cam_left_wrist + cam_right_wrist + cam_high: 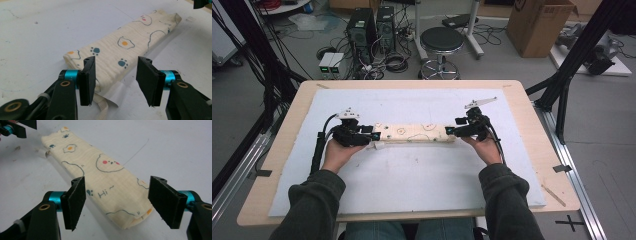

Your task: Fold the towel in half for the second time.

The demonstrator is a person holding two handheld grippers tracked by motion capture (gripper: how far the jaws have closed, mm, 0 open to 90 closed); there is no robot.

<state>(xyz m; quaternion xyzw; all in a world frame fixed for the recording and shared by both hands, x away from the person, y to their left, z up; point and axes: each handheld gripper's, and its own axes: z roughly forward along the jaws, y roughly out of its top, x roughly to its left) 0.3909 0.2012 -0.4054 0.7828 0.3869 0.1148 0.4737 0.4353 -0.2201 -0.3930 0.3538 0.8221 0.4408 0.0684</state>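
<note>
Folded cloth (414,133) is lying flat as a long narrow strip on the white mat (412,185), mid-table, running left to right. Left gripper (368,134) is sitting at its left end, right gripper (451,131) at its right end. Both are standing released: jaws apart, pads straddling the cloth ends without pressing on them. Cream fabric, egg, paw and bear prints; a white tag (113,96) is sticking out at the left end
</note>
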